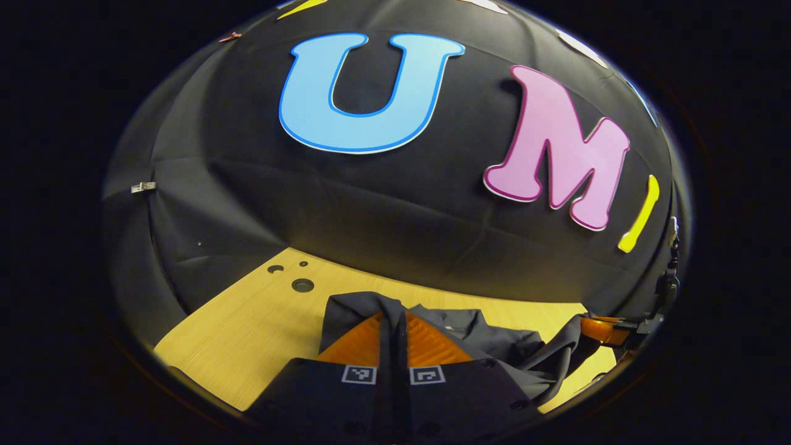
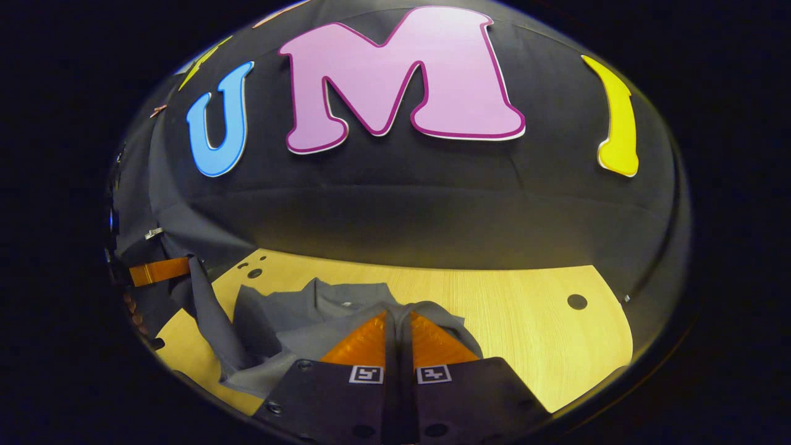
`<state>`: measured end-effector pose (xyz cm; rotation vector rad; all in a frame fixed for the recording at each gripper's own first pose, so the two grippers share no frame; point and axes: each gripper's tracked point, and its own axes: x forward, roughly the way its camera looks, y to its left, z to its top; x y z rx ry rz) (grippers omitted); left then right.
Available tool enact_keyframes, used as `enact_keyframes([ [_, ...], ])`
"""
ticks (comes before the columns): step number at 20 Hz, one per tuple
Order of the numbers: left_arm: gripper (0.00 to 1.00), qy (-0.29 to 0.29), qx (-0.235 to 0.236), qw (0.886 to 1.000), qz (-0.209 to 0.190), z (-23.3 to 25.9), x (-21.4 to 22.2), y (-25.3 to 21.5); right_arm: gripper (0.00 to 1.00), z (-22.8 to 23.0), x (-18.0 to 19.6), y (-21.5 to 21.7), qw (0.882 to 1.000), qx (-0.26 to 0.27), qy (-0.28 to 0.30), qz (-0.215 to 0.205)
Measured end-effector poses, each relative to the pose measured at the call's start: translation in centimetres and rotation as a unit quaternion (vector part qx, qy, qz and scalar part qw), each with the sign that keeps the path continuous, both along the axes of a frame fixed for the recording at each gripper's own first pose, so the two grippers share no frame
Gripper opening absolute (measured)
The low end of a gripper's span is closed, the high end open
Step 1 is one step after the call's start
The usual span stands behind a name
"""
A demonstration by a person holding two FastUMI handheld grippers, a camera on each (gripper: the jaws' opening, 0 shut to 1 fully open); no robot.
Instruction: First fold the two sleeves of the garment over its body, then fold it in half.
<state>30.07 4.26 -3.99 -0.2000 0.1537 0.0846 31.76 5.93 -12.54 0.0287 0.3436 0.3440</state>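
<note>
Both grippers, left gripper (image 1: 393, 321) and right gripper (image 2: 398, 321), were pinched closed on folds of the dark garment (image 2: 290, 321), lifted partly off the worktop (image 2: 525, 321); I judged it light, limp and drapey, best gripped at edges.

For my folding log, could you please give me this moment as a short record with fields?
surface: wooden table with round holes
garment: dark grey shirt, bunched on the table, not laid flat
left gripper: jaws closed on a fold of the shirt, cloth draped over the tips
right gripper: jaws closed on a fold of the shirt
cloth between the grippers: raised off the table, hanging in folds
fold stage: cannot tell
</note>
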Motion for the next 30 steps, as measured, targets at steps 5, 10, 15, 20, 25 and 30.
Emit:
enact_keyframes([
  [5, 0.05, -0.003, -0.028, 0.999, 0.026, -2.0, 6.1, 2.9, 0.05, -1.8, 4.8, 0.0, 0.999, -0.008, -0.018, -0.030],
  [10, 0.05, 0.005, -0.032, 0.999, 0.023, -4.7, 10.3, 4.2, 0.05, -4.6, 8.2, -0.4, 0.998, 0.002, -0.015, -0.063],
  [15, 0.14, 0.027, 0.016, 0.999, 0.007, -5.8, 11.4, 3.1, 0.20, -5.8, 9.0, -0.8, 0.997, -0.006, -0.010, -0.079],
  [20, 0.65, -0.012, 0.028, 0.999, -0.009, -0.8, 7.9, 1.6, 0.74, -2.4, 6.2, -2.0, 0.996, 0.001, -0.023, -0.081],
  [25, 0.96, -0.037, 0.066, 0.997, -0.004, 3.9, 0.1, 1.0, 1.00, 2.6, 0.6, -3.9, 0.994, -0.029, -0.058, -0.092],
  [30, 0.96, -0.051, 0.098, 0.994, 0.005, 7.6, -9.9, -0.4, 0.98, 6.8, -7.2, -6.4, 0.988, -0.034, -0.065, -0.133],
])
